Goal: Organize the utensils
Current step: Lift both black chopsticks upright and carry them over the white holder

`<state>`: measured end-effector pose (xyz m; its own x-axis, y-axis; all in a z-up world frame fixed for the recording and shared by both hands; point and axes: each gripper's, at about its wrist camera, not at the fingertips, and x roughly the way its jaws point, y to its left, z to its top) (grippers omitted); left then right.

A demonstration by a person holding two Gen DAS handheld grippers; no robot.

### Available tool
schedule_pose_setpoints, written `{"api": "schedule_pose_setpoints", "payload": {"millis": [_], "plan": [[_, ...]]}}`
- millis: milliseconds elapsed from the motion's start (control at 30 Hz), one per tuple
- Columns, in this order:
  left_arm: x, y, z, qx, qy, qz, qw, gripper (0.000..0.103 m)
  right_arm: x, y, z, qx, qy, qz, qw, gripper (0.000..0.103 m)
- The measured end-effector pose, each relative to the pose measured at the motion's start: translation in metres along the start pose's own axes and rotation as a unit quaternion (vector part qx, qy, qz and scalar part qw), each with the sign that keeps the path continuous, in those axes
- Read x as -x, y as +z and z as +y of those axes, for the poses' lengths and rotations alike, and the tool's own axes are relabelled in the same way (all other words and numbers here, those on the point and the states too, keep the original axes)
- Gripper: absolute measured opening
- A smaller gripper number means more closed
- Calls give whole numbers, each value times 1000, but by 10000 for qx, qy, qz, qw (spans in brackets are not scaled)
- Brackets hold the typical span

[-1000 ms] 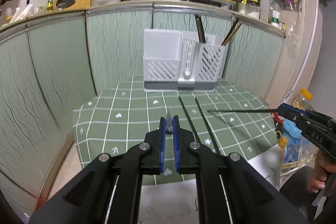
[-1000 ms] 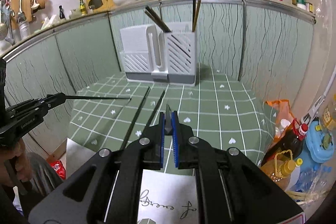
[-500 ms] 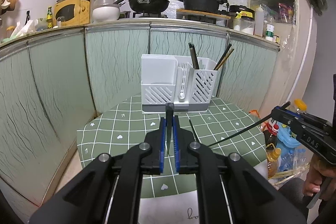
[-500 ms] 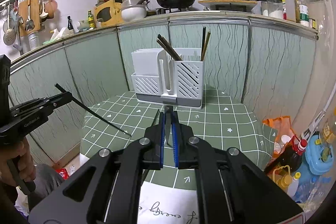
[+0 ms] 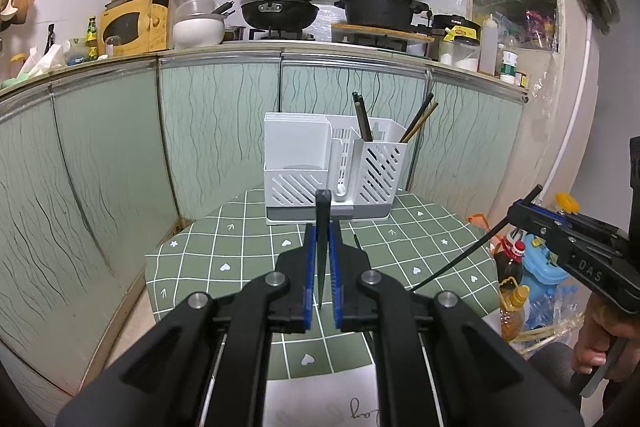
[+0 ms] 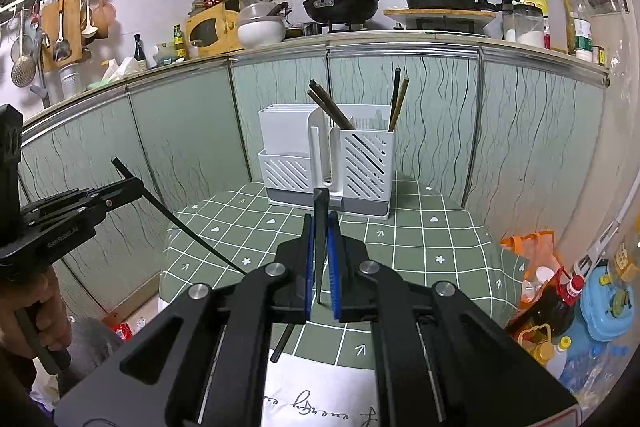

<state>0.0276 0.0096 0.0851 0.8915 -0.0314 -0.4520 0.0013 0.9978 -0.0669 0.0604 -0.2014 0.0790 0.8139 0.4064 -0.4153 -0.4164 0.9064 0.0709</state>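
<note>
A white slotted utensil holder [image 5: 296,155] [image 6: 288,135] stands at the back of the green checked table [image 5: 240,255] [image 6: 420,239], with several chopsticks leaning in its right compartment. My left gripper [image 5: 322,231] [image 6: 138,183] is shut on a black chopstick [image 5: 323,203] [image 6: 192,231] that slants down toward the table. My right gripper [image 6: 320,223] [image 5: 516,209] is shut on another black chopstick [image 6: 321,203] [image 5: 460,259], also tilted tip-down. Both hover in front of the table, short of the holder. A further dark chopstick [image 5: 356,241] lies on the table, mostly hidden by the fingers.
Behind the table runs a green cabinet front under a counter with pans [image 5: 280,13] and a yellow microwave [image 5: 132,25]. Oil bottles [image 6: 548,303] and a blue container [image 6: 608,311] crowd the floor to the right. A sheet of paper [image 6: 312,399] lies at the table's near edge.
Both grippers have risen, so the table sits lower in both views. The two held chopsticks, near level a second ago, now slant with their tips down.
</note>
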Motion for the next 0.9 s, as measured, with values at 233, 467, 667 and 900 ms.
{"api": "schedule_pose_setpoints", "payload": {"millis": [233, 467, 667, 900], "plan": [[-5, 10, 2, -50, -59, 146, 9999, 6, -1, 8, -4, 19, -29, -11, 10000, 6], [-9, 27, -2, -110, -179, 128, 9997, 6, 2, 25, -12, 36, -98, -43, 9999, 6], [-12, 42, -9, -169, -232, 141, 9995, 6, 8, 43, -20, 77, -212, -78, 9997, 6], [-17, 66, -13, -132, -380, 171, 9990, 6, 14, 65, -30, 154, -274, -97, 9995, 6]]}}
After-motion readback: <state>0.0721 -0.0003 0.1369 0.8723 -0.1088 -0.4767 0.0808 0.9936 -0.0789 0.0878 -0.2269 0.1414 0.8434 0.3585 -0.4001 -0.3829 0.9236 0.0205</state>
